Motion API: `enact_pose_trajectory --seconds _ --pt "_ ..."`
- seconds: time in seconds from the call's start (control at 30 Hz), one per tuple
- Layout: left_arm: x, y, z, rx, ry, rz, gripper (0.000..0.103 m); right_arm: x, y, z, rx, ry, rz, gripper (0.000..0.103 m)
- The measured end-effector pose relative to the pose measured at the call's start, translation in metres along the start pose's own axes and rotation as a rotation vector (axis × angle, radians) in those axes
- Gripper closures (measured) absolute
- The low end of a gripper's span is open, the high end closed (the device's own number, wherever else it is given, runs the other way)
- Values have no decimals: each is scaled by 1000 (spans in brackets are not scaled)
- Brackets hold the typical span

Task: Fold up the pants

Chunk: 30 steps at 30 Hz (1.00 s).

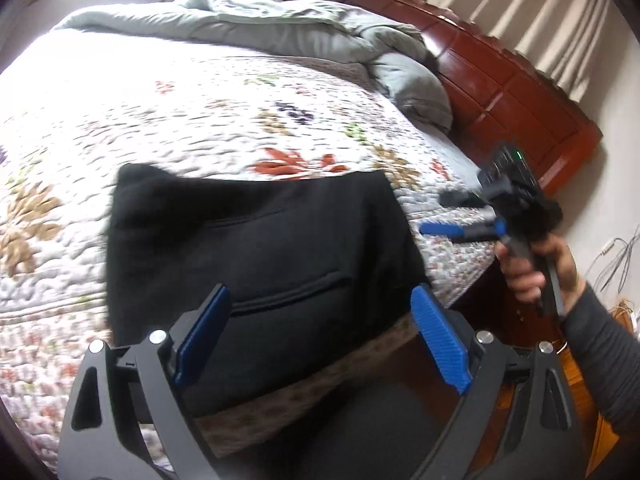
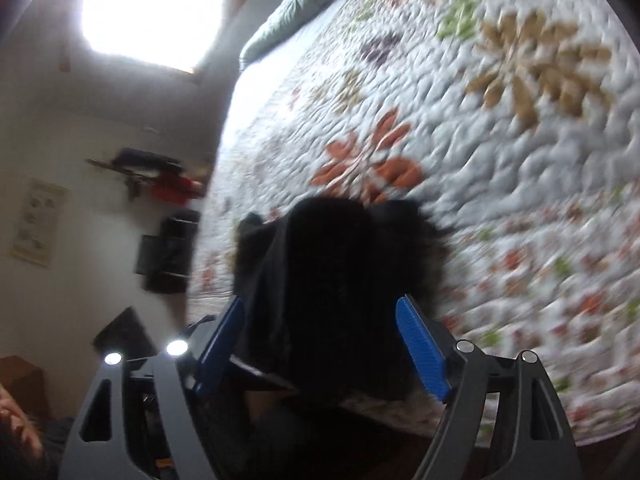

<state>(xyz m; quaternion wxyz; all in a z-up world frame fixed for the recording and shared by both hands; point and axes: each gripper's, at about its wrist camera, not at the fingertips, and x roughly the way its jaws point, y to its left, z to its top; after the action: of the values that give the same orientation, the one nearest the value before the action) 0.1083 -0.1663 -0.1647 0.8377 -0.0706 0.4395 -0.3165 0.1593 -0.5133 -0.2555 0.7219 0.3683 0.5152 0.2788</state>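
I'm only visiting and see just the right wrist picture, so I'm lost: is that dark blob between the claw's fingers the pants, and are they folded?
Observer: Yes. The left wrist view shows the black pants as a compact folded rectangle flat on the floral quilt, pocket seams showing.
Operator: Is this claw gripping them?
Observer: No; from outside, the right claw is open, beside the pants, not touching them.
Operator: What's behind it?
Observer: A reddish wooden headboard.

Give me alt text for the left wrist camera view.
Folded black pants lie on a floral quilt at the bed's edge, just beyond the open left gripper. At right, a hand holds the right gripper, open over the quilt; a grey duvet is bunched behind.
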Motion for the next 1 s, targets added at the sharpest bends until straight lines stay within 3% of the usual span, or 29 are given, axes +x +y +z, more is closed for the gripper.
enact_pose_trajectory --seconds 0.2,0.3,0.43,0.53,0.57,0.63,0.67,0.83,1.0 --pt "-11 45 -1 -28 -12 32 12 29 -16 3 64 48 112 20" --pt "-13 63 -3 -62 -6 42 12 41 -18 8 74 72 93 20" --pt "-10 80 -7 -117 7 28 12 65 -9 16 63 151 137 20" --pt "-8 83 -8 -127 8 26 12 87 -2 20 37 187 100 20" --pt "-7 82 -7 -130 7 28 12 88 -1 21 36 179 95 24" --pt "-5 84 -5 -142 4 31 12 87 -1 24 56 177 139 74" --pt "-5 85 -5 -149 2 30 12 87 1 24 50 175 127 85" --pt "-3 85 0 -148 3 41 12 76 42 27 -72 173 39 87" --pt "-4 81 3 -133 -3 38 12 33 70 31 -155 94 -44 87"
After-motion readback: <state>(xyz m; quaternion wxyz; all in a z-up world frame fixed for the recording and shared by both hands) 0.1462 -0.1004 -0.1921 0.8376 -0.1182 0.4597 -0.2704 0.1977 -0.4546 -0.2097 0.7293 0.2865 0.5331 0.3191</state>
